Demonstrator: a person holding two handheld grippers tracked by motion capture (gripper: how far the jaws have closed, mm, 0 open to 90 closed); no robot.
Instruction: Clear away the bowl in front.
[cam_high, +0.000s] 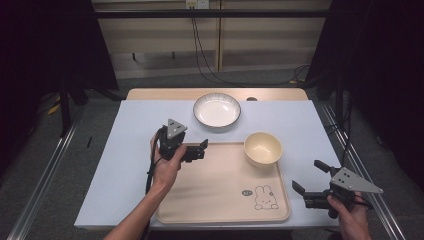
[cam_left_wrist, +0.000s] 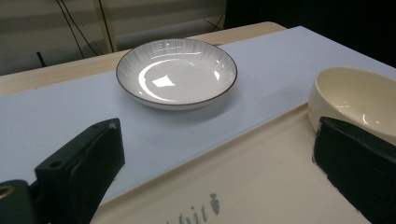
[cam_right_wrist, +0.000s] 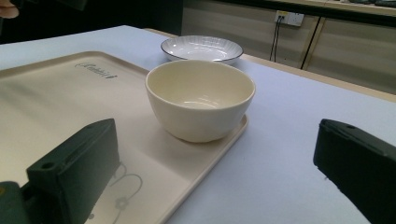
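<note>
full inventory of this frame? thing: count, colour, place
bowl: 1, cream, upright on the far right corner of the tray, empty
plate: 1, white with a dark rim, on the table cover beyond the tray, empty
tray: 1, beige with a rabbit drawing near its front right corner, on the near middle of the table
table cover: 1, pale blue-grey, over the wooden table
cables: several, black, hanging behind the table down to the floor
left gripper: 1, black with a grey plate on top, jaws open over the tray's far left edge, holding nothing
right gripper: 1, black with a grey plate, jaws open right of the tray, holding nothing
hands: 2, one on each gripper
</note>
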